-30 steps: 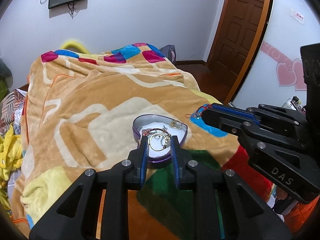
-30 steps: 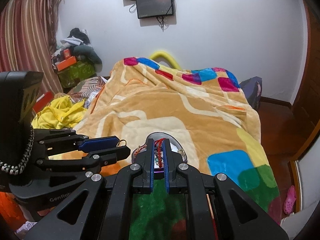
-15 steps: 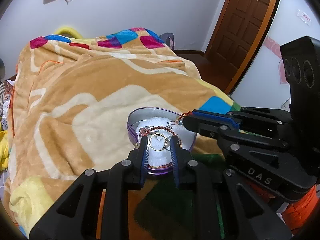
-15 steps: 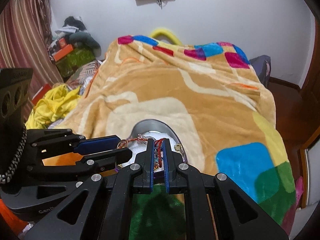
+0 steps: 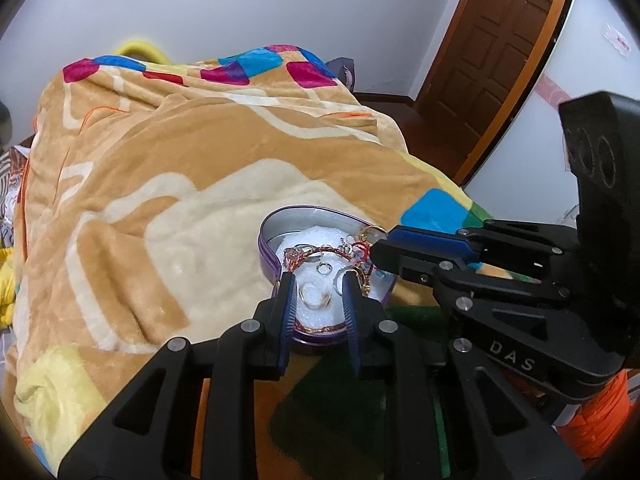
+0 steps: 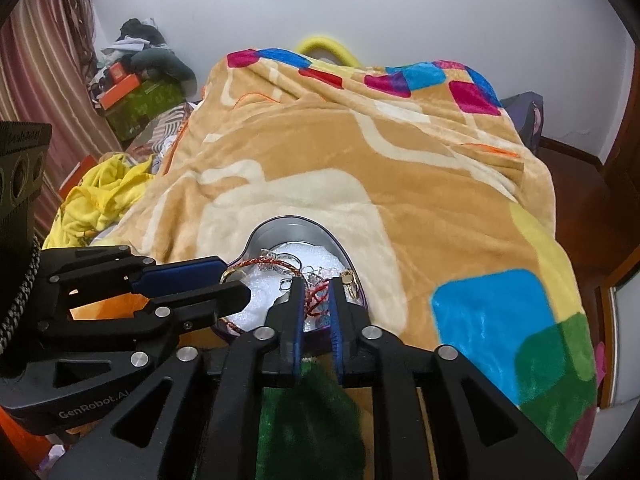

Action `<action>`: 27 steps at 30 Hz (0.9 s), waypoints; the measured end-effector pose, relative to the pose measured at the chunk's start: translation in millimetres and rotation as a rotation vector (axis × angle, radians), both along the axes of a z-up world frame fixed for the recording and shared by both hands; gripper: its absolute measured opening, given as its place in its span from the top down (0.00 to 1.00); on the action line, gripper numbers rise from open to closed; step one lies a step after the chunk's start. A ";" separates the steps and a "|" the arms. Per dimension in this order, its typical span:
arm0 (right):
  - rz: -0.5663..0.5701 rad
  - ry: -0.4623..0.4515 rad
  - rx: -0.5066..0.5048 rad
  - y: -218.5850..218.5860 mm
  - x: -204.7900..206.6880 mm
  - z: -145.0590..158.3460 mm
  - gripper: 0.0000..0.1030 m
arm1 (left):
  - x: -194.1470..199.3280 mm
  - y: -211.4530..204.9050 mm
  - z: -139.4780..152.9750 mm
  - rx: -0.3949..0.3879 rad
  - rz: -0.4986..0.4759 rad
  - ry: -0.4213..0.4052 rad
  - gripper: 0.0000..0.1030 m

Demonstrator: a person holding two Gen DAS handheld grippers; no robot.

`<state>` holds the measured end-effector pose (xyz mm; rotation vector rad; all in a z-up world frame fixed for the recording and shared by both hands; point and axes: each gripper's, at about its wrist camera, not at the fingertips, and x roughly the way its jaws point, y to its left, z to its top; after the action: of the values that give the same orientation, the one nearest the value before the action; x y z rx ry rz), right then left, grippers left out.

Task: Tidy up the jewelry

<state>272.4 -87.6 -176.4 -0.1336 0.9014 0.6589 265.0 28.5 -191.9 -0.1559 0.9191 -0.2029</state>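
Left fingers: the left gripper (image 5: 318, 294) stands parted over the near edge of the tin, nothing pinched; a gold ring (image 5: 316, 300) lies on the padding in the gap between the pads.
Right fingers: the right gripper (image 6: 316, 300) is parted by a narrow gap, with a red cord bracelet (image 6: 314, 300) lying slack between the pads (whether a pad touches it I cannot tell).
Tin: a purple heart-shaped tin (image 5: 267, 254) sits on the blanket (image 5: 168, 184) near the bed's near edge, lid off, lined with white padding (image 5: 316, 246).
Jewelry: all of it lies inside the tin, rings (image 5: 324, 268), a braided red-and-gold bangle (image 5: 312, 254) and gold earrings (image 6: 348, 280) heaped toward the right wall.
Both tools: their tips meet over the tin from opposite sides, close together but apart.
Step in hand: seemingly the drop-off of pieces into the tin, the cord bracelet and the gold ring being the ones just let go.
Next move: probably each tool lifts straight out of the tin without snagging cord or hoop, then the pieces could be spread apart.
Risk: the cord may catch on a pad and drag out of the tin.
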 end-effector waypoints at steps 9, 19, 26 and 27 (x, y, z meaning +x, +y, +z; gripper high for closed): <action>-0.027 -0.085 0.015 -11.5 -23.1 34.8 0.79 | -30.9 1.3 47.4 0.017 0.024 -0.093 0.75; -0.078 -0.288 0.103 -32.7 -83.9 110.0 0.79 | -96.0 -7.2 136.1 0.073 0.050 -0.327 0.67; -0.137 -0.470 0.226 -54.5 -138.0 165.2 0.79 | -159.8 -21.8 192.4 0.132 0.089 -0.559 0.54; -0.144 -0.506 0.246 -57.7 -149.1 174.1 0.79 | -168.6 -23.2 198.7 0.133 0.094 -0.588 0.50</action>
<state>123.3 -145.3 -2.4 -0.0112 0.3356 0.5601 96.5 5.2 6.7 -0.0117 0.3370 -0.0900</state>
